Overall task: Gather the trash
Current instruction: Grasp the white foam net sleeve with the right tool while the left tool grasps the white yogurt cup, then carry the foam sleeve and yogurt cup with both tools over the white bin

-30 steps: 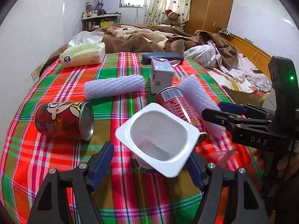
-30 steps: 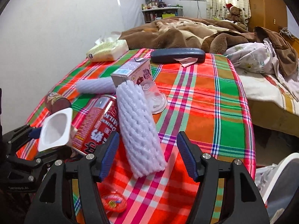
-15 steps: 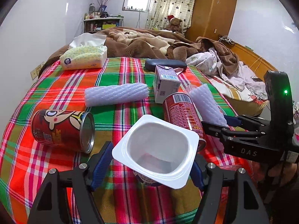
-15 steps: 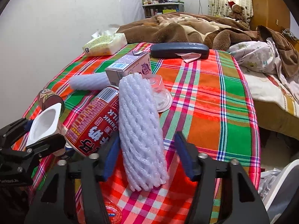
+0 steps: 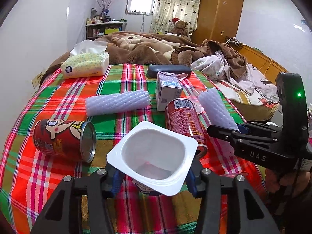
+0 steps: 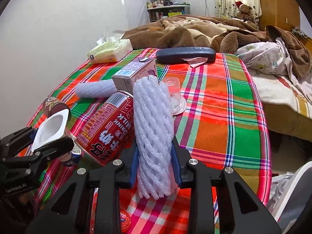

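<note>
My left gripper (image 5: 154, 177) is shut on a white yogurt cup (image 5: 154, 154), mouth facing the camera, just above the plaid cloth (image 5: 68, 89). My right gripper (image 6: 155, 163) is shut on a white foam net sleeve (image 6: 154, 126), squeezing it between the blue pads. The same sleeve shows in the left wrist view (image 5: 215, 107). Trash lies around: a red milk drink can (image 5: 185, 120) on its side, a red chip can (image 5: 62, 138), a second foam sleeve (image 5: 117, 105), a small purple carton (image 5: 167, 91), a clear plastic cup (image 6: 175, 95).
A tissue pack (image 5: 85, 66) and a dark glasses case (image 5: 169, 71) lie at the cloth's far end. A small round red item (image 6: 124, 219) lies under my right gripper. A white bin with a bag (image 6: 290, 191) stands at the right. Bedding (image 5: 156, 48) is piled behind.
Both grippers closed: the left one onto the yogurt cup, the right one moved forward around the foam sleeve and squeezed it.
</note>
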Demonstrator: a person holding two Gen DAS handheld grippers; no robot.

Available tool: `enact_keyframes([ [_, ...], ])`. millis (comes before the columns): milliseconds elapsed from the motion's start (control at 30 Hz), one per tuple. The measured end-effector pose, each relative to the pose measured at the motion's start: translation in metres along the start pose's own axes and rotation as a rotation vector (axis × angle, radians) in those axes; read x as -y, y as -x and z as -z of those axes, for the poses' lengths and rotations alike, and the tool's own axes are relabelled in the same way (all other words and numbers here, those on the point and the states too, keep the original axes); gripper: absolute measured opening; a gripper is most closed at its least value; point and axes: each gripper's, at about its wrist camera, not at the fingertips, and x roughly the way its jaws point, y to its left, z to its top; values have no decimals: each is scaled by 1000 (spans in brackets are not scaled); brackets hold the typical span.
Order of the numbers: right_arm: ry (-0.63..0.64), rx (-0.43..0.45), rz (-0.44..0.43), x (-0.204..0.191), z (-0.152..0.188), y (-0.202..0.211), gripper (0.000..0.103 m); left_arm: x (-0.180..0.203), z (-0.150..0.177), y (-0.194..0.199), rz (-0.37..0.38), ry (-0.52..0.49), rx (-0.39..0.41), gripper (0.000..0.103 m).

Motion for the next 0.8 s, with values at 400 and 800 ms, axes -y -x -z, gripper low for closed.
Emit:
enact_keyframes([
  [400,-10,47,-9,-2,3,24,30,14,-1,28,-19,-21,41,52],
  [800,-35,128,3,8,13,67,30,50,2,67,-1,-77,90,52],
])
